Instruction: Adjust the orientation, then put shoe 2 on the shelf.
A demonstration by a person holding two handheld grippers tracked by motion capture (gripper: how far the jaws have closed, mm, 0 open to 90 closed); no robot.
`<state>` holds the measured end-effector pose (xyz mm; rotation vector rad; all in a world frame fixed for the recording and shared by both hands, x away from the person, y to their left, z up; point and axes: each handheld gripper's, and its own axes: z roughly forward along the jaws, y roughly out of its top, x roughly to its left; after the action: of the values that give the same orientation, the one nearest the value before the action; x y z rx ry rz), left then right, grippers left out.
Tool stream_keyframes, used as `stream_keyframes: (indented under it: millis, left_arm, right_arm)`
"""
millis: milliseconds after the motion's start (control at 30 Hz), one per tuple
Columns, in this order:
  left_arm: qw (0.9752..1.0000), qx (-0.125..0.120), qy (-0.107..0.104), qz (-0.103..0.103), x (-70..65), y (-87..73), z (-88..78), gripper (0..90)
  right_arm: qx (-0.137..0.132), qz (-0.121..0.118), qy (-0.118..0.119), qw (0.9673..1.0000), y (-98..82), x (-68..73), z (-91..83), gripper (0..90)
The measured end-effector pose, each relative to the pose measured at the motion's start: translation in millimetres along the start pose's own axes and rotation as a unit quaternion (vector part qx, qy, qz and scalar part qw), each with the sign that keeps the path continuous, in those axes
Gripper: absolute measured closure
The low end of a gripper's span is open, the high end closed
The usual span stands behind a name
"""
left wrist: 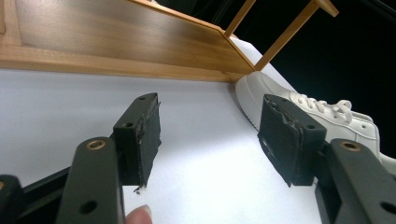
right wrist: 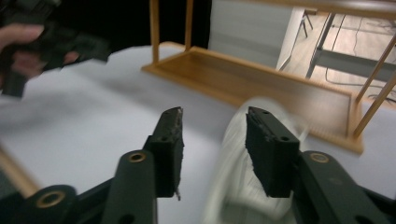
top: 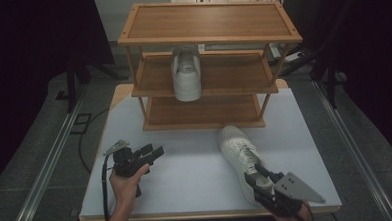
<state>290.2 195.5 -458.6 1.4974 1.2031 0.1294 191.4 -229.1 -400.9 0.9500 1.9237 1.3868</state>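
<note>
Right gripper (top: 257, 177) jaws spread, straddling heel end of sneaker on table (top: 238, 151); grip contact unclear, own view blurred. Left gripper (top: 153, 153) jaws apart, empty, above white tabletop (top: 196, 165). Count: 2 grippers, 2 white sneakers, 1 three-tier wooden rack (top: 207, 65). Second sneaker (top: 186, 73) on middle shelf, seen from high view. Left gripper view shows laces (left wrist: 327, 106) clearly.

Table (top: 197, 190): carrying a pale top, with a wooden rack standing at its far end.
Rack (top: 208, 37): showing three wooden shelves, top and bottom ones lying bare.
Shelf shoe (top: 186, 73): sitting on the rack's middle shelf, left of centre.
Table shoe (top: 241, 156): lying on the table in front of the rack's right corner.
</note>
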Motion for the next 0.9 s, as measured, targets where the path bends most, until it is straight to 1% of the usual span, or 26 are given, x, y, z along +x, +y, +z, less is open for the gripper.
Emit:
stream_keyframes:
  millis: [33,67,100,133,167,200,233,300,333,367,500,567,633,700,800,900]
  left_arm:
    - [1.0000,0.002,-0.004,0.001,-0.6,-0.5,-0.2,38.0]
    - [1.0000,0.003,-0.005,0.003,-1.4,-1.3,-0.3,37.6]
    - [1.0000,0.005,-0.005,0.004,-2.1,-2.3,-0.2,37.6]
    - [0.9999,0.007,-0.011,0.001,-1.7,-4.5,-0.5,37.0]
    - [0.9999,0.007,-0.011,0.001,-1.7,-4.5,-0.5,36.9]
    - [0.9999,0.005,-0.009,-0.006,-2.2,-6.1,-0.5,36.9]
    - [0.9999,0.003,-0.011,-0.008,-2.2,-6.8,-0.2,36.8]
    - [0.9998,0.003,-0.016,-0.013,-3.7,-7.4,1.2,36.6]
    - [0.9998,0.004,-0.016,-0.009,-5.7,-7.1,3.4,36.6]
    - [0.9998,0.004,-0.016,-0.009,-5.7,-7.1,3.4,36.6]
    - [0.9997,0.007,-0.020,-0.009,-6.8,-8.7,6.8,36.3]
    - [0.9997,0.011,-0.022,-0.008,-7.2,-9.8,7.5,36.3]
    - [0.9996,0.011,-0.024,-0.011,-7.0,-10.3,7.9,36.3]
    - [0.9995,0.012,-0.025,-0.012,-7.0,-10.5,8.0,36.3]
    - [0.9995,0.012,-0.027,-0.014,-6.5,-10.7,8.2,36.3]
    - [0.9994,0.012,-0.028,-0.019,-6.1,-11.2,9.3,36.3]
  right_arm:
    - [-0.001,0.005,0.002,1.0000,3.9,-5.1,3.3,51.3]
    - [0.000,0.018,0.008,0.9998,11.9,-18.4,12.7,48.9]
    - [0.000,0.018,0.008,0.9998,11.9,-18.4,12.7,48.9]
    - [0.007,0.028,0.011,0.9995,14.4,-29.7,21.9,46.8]
    - [0.007,0.028,0.011,0.9995,14.4,-29.7,21.9,46.8]
    - [0.011,0.036,0.012,0.9992,13.3,-34.5,26.0,45.8]
    - [0.015,0.045,0.008,0.9988,9.9,-39.5,30.8,45.5]
    - [0.029,0.050,0.004,0.9983,3.4,-45.2,36.6,44.8]
    - [0.037,0.061,0.000,0.9974,-5.7,-50.8,39.1,44.8]
    - [0.037,0.061,0.000,0.9974,-5.7,-50.8,39.1,44.8]
    - [0.042,0.075,-0.006,0.9962,-17.1,-57.7,39.0,44.7]
    - [0.045,0.085,-0.004,0.9954,-21.7,-60.1,38.9,44.6]
    - [0.039,0.099,0.003,0.9943,-24.0,-61.7,38.6,44.6]
    - [0.038,0.095,0.001,0.9948,-23.6,-61.0,38.7,44.6]
    - [0.042,0.083,0.003,0.9957,-22.3,-58.7,38.9,44.6]
    - [0.046,0.076,0.004,0.9961,-21.5,-58.6,42.0,44.5]
